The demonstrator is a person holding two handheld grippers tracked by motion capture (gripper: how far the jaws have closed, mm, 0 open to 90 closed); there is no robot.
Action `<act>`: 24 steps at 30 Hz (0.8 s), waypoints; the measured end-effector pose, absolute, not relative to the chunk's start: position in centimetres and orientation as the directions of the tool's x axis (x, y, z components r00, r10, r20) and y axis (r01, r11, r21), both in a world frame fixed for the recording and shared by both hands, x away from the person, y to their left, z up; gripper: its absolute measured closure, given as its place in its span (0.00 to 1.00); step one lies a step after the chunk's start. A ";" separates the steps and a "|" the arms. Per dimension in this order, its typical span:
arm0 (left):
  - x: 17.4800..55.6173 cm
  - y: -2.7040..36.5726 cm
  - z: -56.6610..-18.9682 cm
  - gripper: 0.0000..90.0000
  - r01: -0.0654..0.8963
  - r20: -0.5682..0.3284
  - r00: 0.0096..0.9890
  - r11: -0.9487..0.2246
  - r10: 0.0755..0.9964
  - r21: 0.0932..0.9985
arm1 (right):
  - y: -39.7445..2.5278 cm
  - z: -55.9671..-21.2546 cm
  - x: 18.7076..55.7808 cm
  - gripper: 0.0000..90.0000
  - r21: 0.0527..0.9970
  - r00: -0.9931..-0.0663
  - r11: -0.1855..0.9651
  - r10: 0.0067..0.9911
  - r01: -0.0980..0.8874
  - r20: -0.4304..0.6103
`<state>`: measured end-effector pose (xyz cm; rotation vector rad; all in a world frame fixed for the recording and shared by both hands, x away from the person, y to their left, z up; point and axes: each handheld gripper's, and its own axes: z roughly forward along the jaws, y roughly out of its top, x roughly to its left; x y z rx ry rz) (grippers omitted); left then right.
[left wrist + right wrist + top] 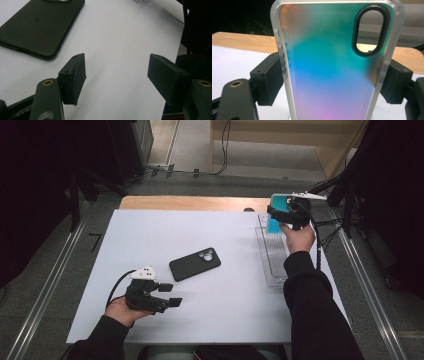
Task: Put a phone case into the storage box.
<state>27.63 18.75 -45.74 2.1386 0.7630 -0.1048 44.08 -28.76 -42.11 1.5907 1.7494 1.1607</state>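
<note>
A black phone (195, 263) lies face down near the middle of the white table top (150, 235); its corner shows in the left gripper view as the black phone (37, 27). My left gripper (170, 295) rests low at the front left, open, with nothing between its jaws, just short of the phone. My right gripper (282, 215) is raised at the far right, shut on an iridescent teal-to-pink phone case (329, 65), which stands upright between its jaws, camera cutout at the top. The same case (278, 210) hangs over the far end of a clear tray.
A clear plastic tray (272, 255) lies along the right side of the table. A wooden strip (190, 202) runs along the far edge. Cables (330, 227) trail off at the right. Metal rails flank the table.
</note>
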 end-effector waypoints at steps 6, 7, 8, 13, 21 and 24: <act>27.7 18.8 -45.8 0.35 0.557 -0.334 0.810 -0.452 0.482 0.697 | -28.7 -43.2 45.5 0.18 0.830 -0.152 -0.083 0.968 0.551 0.198; 27.7 18.8 -45.7 0.35 0.558 -0.333 0.809 -0.454 0.485 0.695 | -28.6 -43.4 45.7 0.18 0.827 -0.149 -0.074 0.971 0.557 0.188; 27.7 18.8 -45.7 0.35 0.557 -0.331 0.809 -0.455 0.485 0.694 | -28.5 -43.7 46.0 0.18 0.826 -0.148 -0.068 0.972 0.559 0.180; 27.9 18.9 -45.9 0.35 0.559 -0.329 0.808 -0.459 0.489 0.691 | -28.3 -44.5 46.8 0.18 0.814 -0.119 -0.099 0.972 0.572 0.202; 27.9 18.8 -45.9 0.35 0.559 -0.329 0.808 -0.459 0.489 0.690 | -28.1 -45.5 47.5 0.18 0.809 -0.109 -0.101 0.974 0.579 0.200; 27.9 18.8 -46.0 0.35 0.560 -0.329 0.808 -0.461 0.489 0.689 | -27.8 -45.9 47.7 0.18 0.802 -0.112 -0.086 0.976 0.591 0.187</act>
